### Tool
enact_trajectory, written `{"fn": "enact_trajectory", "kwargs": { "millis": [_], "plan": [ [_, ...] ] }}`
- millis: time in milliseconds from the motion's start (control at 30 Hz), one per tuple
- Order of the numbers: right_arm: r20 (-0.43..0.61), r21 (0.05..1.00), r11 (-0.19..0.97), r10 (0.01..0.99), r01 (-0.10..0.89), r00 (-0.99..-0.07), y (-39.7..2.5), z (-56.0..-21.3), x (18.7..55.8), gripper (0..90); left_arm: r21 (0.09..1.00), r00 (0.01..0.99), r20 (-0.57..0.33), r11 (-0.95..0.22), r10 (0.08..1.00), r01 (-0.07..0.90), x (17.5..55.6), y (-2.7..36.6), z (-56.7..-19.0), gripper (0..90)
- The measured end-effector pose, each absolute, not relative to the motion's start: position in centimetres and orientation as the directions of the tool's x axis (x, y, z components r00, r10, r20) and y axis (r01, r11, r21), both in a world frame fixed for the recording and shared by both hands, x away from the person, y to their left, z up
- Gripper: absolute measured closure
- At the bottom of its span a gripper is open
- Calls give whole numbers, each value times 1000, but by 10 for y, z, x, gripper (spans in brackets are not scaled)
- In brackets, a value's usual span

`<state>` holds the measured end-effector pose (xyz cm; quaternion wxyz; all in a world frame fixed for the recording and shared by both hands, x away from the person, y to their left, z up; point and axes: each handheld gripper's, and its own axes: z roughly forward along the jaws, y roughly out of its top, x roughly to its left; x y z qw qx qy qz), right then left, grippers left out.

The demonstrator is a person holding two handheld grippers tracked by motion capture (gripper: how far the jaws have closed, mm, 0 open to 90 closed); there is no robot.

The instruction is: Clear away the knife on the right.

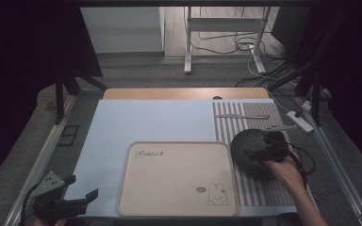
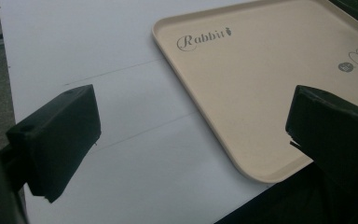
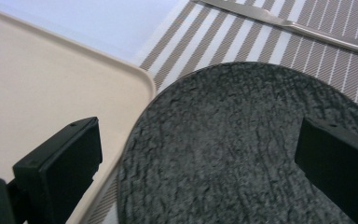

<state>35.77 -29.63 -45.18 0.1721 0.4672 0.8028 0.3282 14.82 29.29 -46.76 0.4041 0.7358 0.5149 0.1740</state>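
1. Dim floor, trailing cables and metal frame legs lie beyond the pale blue surface (image 1: 146,125), which carries a striped mat (image 1: 259,188) along its right side.
2. On that mat lies the dark plate (image 1: 247,150), round and rough-textured, with its left rim just beside the right edge of the tray; in the right gripper view the plate (image 3: 242,154) seems to slightly overlap the tray's rounded corner, though I cannot tell whether they touch.
3. Over the plate hovers the right gripper (image 1: 268,146), held by the person's right hand (image 1: 290,172). Its jaws stand wide apart with plate surface between them and nothing clamped; it looks lined up for taking the plate, probably at the rim.
4. Left of the plate sits the beige tray (image 1: 136,197), bare, printed with "Rabbit" and a small bunny, which makes it the likely place for the plate to go.
5. Farther back on the mat lies a knife (image 1: 242,116), well apart from the plate, and another piece of cutlery that is too small to tell.
6. At the near left corner the left gripper (image 1: 82,188) waits off the tray, jaws apart and empty, pointed toward the tray's near left corner (image 2: 261,172), perhaps ready to steady it.
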Motion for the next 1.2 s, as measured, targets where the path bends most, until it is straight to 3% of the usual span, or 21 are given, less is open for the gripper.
{"fn": "enact_trajectory", "kwargs": {
  "millis": [1067, 1200],
  "plan": [
    [-49, 589, 381, 897, 713, -440, -307, -473, 425, 11, 773, 422, -154, -158, 893, 615, 149, 292, -468, 29],
    [-63, 587, 388, 897, 710, -438, -308, -472, 432, 44, 772, 422, -154, -158, 893, 615, 149, 292, -468, 29]
  ]
}}
